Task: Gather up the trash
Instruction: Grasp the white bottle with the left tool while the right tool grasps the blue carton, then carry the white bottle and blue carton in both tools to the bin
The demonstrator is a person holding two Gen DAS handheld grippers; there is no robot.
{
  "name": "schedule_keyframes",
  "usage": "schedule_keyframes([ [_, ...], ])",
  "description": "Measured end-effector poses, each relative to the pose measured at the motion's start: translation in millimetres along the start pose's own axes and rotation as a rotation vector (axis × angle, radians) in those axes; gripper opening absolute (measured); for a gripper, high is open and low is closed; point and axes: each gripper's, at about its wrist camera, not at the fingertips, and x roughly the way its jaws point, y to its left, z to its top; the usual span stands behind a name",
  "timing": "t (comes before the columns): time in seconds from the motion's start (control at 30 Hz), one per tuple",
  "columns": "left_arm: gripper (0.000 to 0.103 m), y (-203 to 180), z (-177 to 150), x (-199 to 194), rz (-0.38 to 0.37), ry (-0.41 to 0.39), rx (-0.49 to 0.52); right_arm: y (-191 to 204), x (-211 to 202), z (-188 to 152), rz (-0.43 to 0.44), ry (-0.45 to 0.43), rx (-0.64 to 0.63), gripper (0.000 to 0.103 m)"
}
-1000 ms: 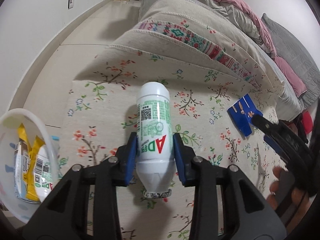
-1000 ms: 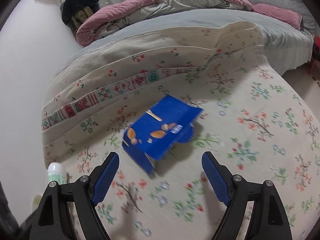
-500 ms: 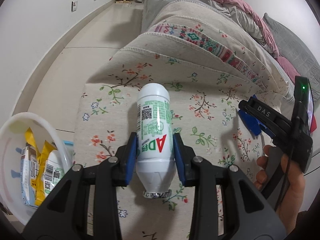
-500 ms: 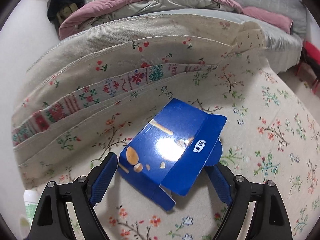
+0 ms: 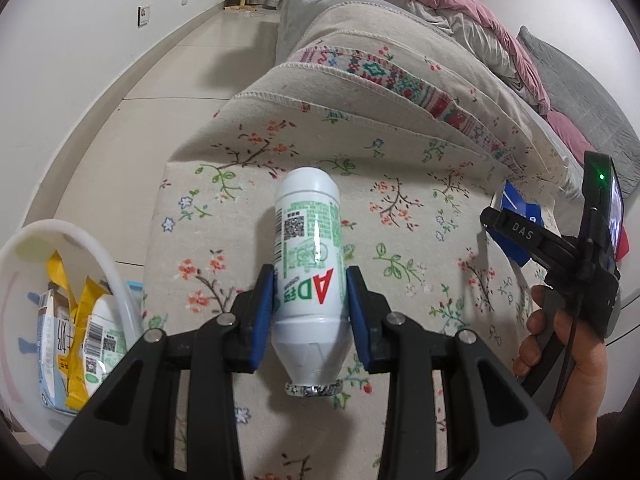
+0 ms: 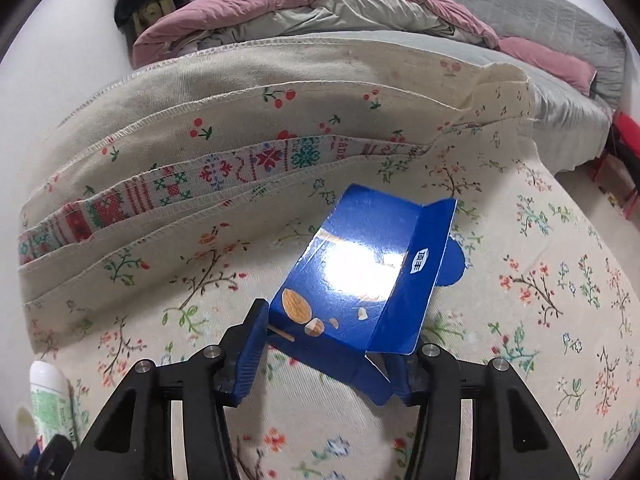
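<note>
The left gripper (image 5: 310, 316) pinches a white plastic drink bottle (image 5: 310, 264) with green print and a red "AD" on its label; the blue pads press on both sides of its lower body. The bottle points away from the camera, base toward twelve o'clock, and its foil-rimmed mouth hangs toward six. Below it lies a floral cover (image 5: 400, 216) spread over a bed. At eight o'clock in the left wrist view a white bin (image 5: 60, 232) stands on the floor beside the bed, holding a yellow wrapper (image 5: 76, 316), a carton and a bottle with a barcode.

At three o'clock in that view a person's hand (image 5: 568, 364) grips the black handle of the right gripper, and a scrap of blue shows just beyond its tip.

In the right wrist view the right gripper (image 6: 324, 344) has just been closing its jaws, and a blue cardboard biscuit box (image 6: 360, 268) sits between them. The left pad touches the box's near corner; the right finger is largely hidden under the box's open flap, so a firm squeeze on that side cannot be confirmed. The box lies tilted on the floral cover, flap raised toward two o'clock. Folded patterned blankets (image 6: 224, 168) stack toward eleven o'clock, with a pink duvet (image 6: 304, 4) at twelve. The held bottle shows at eight o'clock.
</note>
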Motion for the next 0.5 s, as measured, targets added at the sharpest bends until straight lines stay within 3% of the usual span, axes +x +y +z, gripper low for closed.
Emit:
schedule_keyframes([
  [0.5,0.037,4.2,-16.7,-38.5,-0.011,-0.037,0.012,-44.0,-54.9,-30.5,0.079,-0.005,0.002,0.053],
])
